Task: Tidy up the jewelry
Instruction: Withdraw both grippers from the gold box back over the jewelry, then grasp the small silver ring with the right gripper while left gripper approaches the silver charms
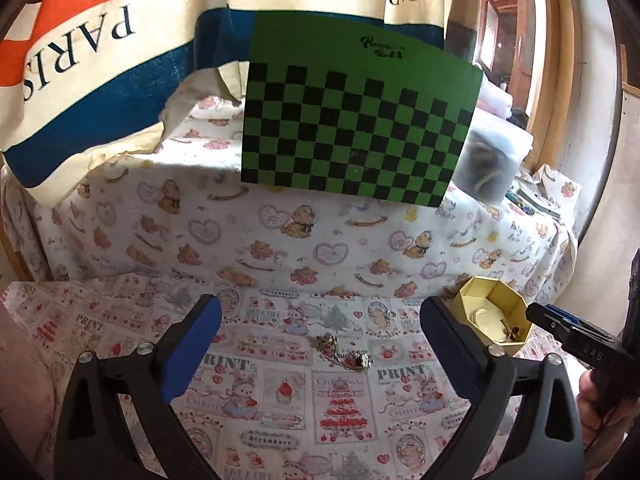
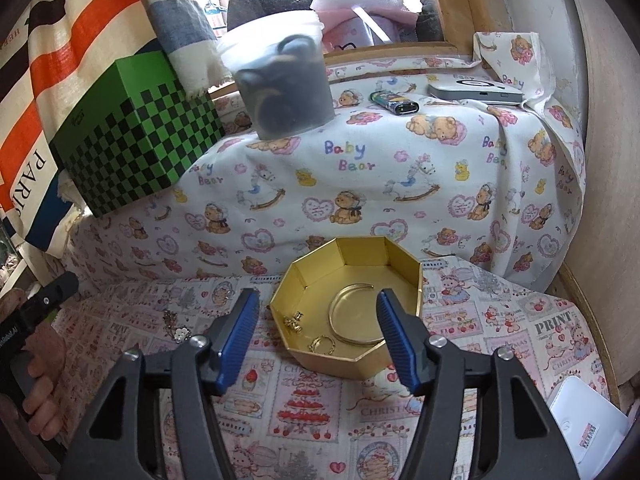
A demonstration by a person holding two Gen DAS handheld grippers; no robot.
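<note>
The left gripper [image 1: 320,334] is wide open and empty just above the little pile of jewelry [image 1: 346,354] on the cloth, so it should drop slowly, pinch gently, then carry it to the gold box [image 2: 352,312], where the right gripper [image 2: 316,338] waits open and empty.

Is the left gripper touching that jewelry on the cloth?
Apart. In the left wrist view the left gripper stands wide open, with bare cloth between the jewelry and each finger.
</note>
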